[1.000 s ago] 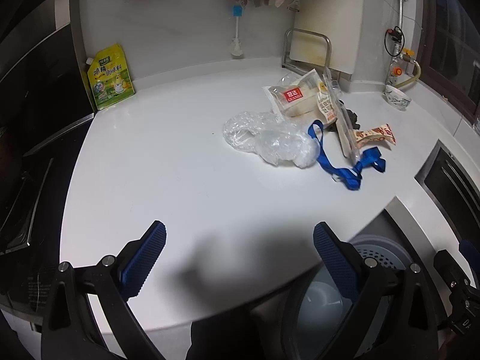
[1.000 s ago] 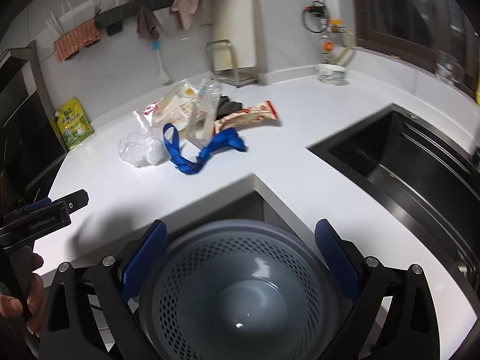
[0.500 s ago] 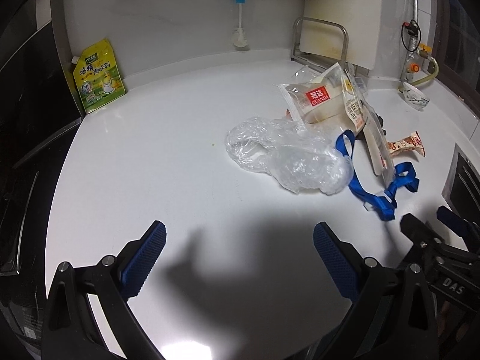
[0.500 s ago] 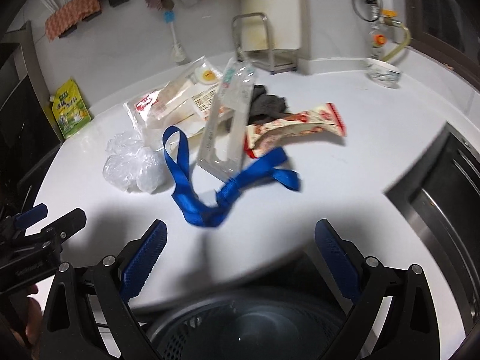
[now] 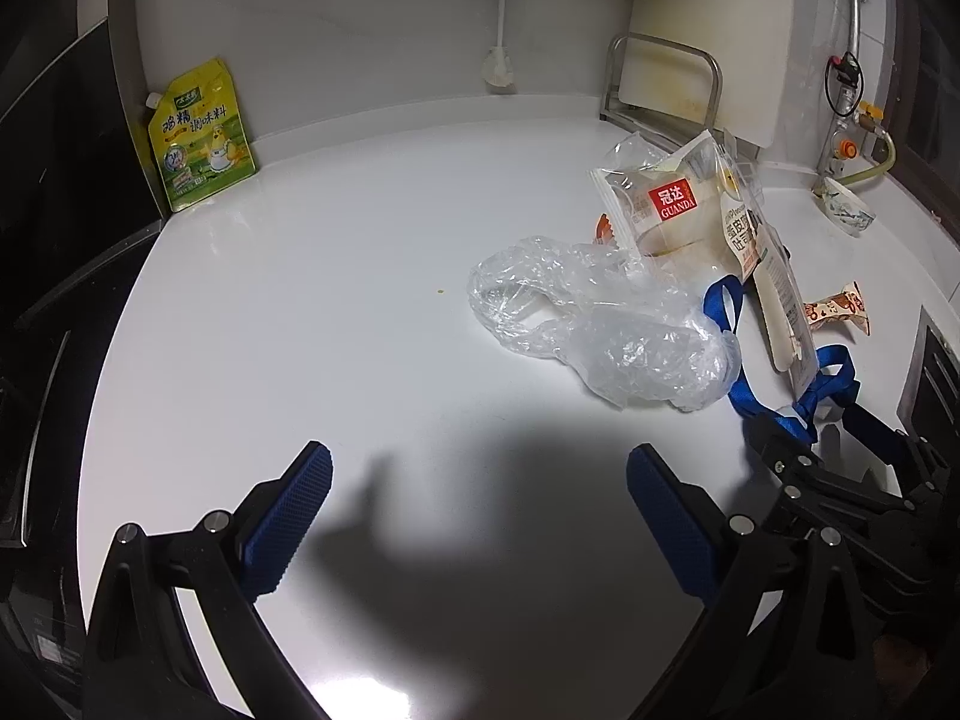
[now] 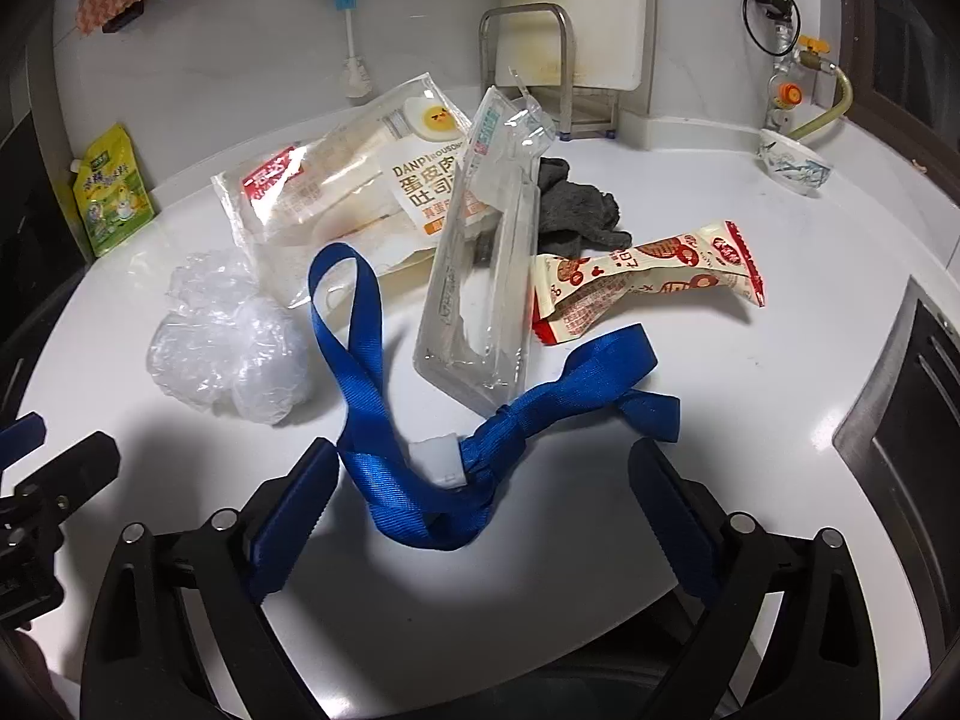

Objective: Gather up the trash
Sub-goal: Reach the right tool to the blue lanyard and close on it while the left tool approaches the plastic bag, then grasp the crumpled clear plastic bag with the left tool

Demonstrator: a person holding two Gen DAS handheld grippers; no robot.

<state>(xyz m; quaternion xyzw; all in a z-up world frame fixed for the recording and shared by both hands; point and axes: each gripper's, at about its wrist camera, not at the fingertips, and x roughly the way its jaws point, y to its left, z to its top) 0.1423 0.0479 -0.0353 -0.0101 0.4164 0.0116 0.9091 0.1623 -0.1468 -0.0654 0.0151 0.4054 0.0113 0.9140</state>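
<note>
Both claws (image 5: 480, 516) (image 6: 480, 510) gaping, empty; blue strap (image 6: 420, 450) before clear blister pack (image 6: 480, 276), crumpled bag (image 6: 228, 342).

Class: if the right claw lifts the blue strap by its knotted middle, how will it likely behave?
The blue strap lies in loose loops, so it is probably floppy and will dangle. One loop passes under the clear plastic package, so lifting may drag or tip that.

White countertop (image 6: 750, 396), littered wrappers (image 6: 648, 282), blue strap (image 6: 420, 438)
</note>
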